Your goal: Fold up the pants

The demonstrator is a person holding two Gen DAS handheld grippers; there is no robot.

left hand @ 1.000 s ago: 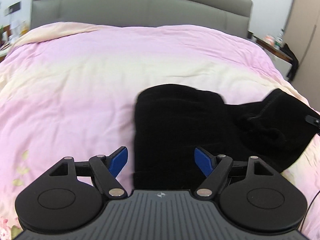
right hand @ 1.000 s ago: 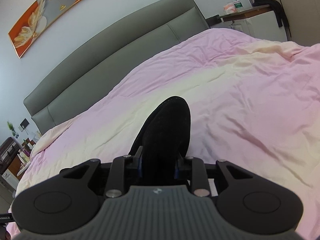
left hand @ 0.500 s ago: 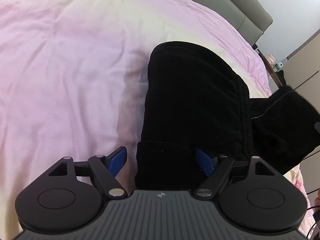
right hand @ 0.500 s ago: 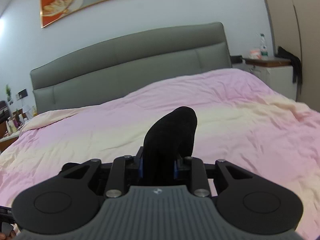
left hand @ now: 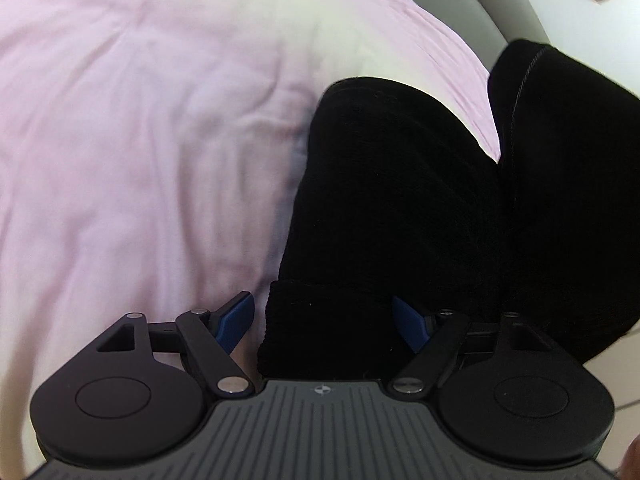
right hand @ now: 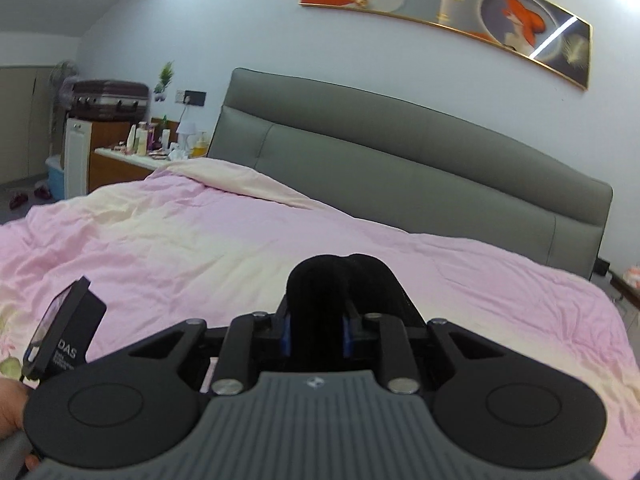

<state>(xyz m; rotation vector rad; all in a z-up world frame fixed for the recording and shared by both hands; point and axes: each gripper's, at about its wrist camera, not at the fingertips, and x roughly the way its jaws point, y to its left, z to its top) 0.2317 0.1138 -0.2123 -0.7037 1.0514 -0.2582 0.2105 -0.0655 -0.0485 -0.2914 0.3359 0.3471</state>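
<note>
Pants (left hand: 400, 200), black, on the pink duvet (left hand: 140, 140) near its foot edge. One folded stack lies flat ahead of my left gripper (left hand: 324, 320). A second portion rises at the right of that view, lifted clear of the bedding.

Left gripper: jaws wide, blue pads either side of the stack's near end. The left pad stands off the cloth. The right pad sits against black fabric, though it's too dark to tell whether it presses. I read it as not gripping yet.

Right gripper (right hand: 316, 340): clamped on a bunch of the black fabric, which bulges up between the pads. Its jaws have just been closing a little further on that bunch. It holds the cloth above the duvet, facing the grey headboard (right hand: 400, 168).

Progress, my judgement: one fold looks done, since the flat part already lies doubled. The portion in my right gripper is not yet laid down. Left to do: bring it over the stack, release, square the edges.

Beyond: a cluttered side table (right hand: 132, 152) and a long painting (right hand: 460, 12) on the wall.
</note>
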